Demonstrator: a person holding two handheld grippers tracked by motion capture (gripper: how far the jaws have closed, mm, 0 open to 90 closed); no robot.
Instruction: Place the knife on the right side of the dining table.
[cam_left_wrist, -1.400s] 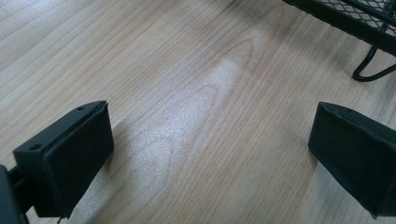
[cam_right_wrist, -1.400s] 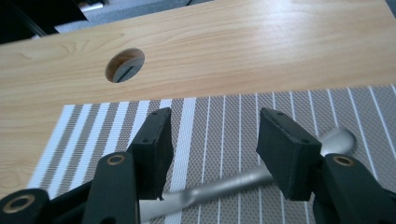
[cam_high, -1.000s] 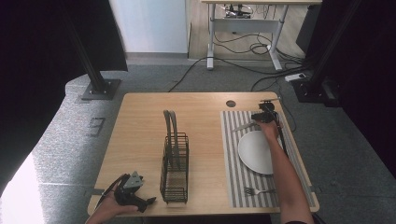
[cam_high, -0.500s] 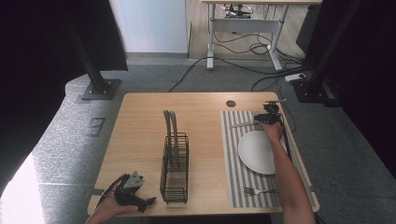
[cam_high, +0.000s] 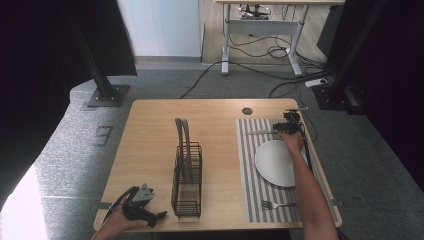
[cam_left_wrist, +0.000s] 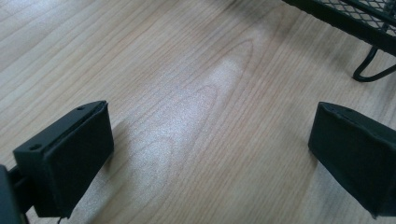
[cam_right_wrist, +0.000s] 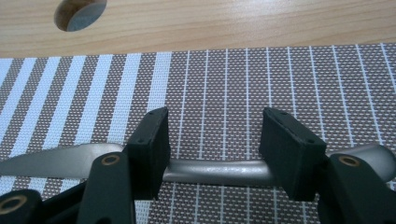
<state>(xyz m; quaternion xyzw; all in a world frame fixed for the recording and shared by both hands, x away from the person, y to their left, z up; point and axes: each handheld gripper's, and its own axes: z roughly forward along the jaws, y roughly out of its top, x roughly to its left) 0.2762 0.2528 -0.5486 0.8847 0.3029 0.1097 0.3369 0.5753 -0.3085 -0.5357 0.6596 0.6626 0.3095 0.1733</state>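
Note:
A grey table knife (cam_right_wrist: 60, 161) lies across the striped placemat (cam_right_wrist: 303, 74), and it shows at the mat's far end (cam_high: 257, 133) in the high view. My right gripper (cam_right_wrist: 215, 137) is open, its jaws standing on either side of the knife's handle with a gap on both sides. From above, the right gripper (cam_high: 285, 128) sits at the mat's far right corner. My left gripper (cam_high: 156, 217) rests open on bare wood at the table's near left, with nothing between its jaws (cam_left_wrist: 210, 140).
A black wire rack (cam_high: 187, 172) stands mid-table, its foot just ahead of the left gripper (cam_left_wrist: 373, 70). A white plate (cam_high: 275, 162) and a fork (cam_high: 277, 204) lie on the placemat. A cable hole (cam_high: 247, 110) is near the far edge.
My right gripper has shifted slightly toward the near side and settled over the knife's handle. The left gripper has not moved.

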